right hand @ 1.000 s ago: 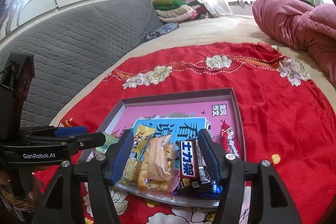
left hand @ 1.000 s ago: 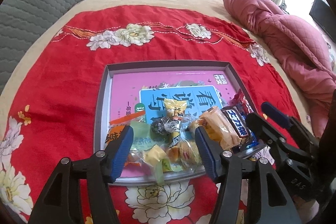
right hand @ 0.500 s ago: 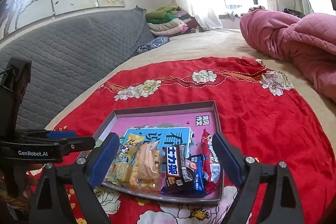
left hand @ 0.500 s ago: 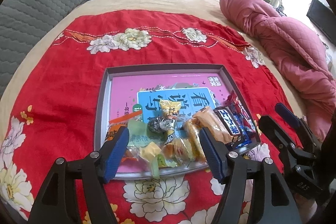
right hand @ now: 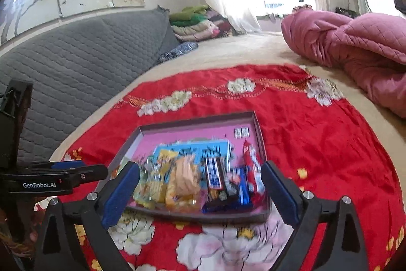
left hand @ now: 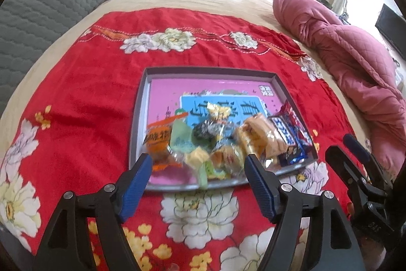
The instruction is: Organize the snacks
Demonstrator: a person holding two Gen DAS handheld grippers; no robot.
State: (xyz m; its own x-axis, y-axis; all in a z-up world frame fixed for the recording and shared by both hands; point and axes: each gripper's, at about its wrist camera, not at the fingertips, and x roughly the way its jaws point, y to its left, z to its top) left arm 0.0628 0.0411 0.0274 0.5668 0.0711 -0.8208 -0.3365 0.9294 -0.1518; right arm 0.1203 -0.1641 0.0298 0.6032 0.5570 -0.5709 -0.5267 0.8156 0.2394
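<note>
1. Two grippers, both empty. Left gripper [left hand: 199,179] has its blue pads spread, nothing between them; jaws have just been opening. Right gripper [right hand: 200,191] spread very wide, also just been opening, nothing pinched.
2. Snacks all lie in a shallow grey-rimmed rectangular tray [left hand: 203,69] w/ pink printed bottom, on a red floral cloth [left hand: 88,93] spread over the bed.
3. Near row in the tray, left to right in left wrist view: orange wrapped snack packet [left hand: 158,141], pale green packet [left hand: 179,141], dark foil-wrapped sweet [left hand: 205,132], clear bag of yellow-tan biscuits [left hand: 261,139], dark blue chocolate bar w/ white lettering [left hand: 285,133], red wrapped stick [left hand: 294,118] against the right rim.
4. Step, as I judge it: release just done. Snacks grouped at the near edge of the tray, both grippers apart from them. Task looks near its end, or between picks.
5. Next move, if any: choose one packet that sits crooked, approach from above w/ pads either side, close gently. Wrappers are thin and slippery, biscuits prob. crush easily.
6. Hard to tell: both views motion-blurred, so packet print is unreadable. Small yellow pieces at the near rim overlap; can't count them. Can't tell if anything lies under the pile. Person's hands mostly out of frame.
</note>
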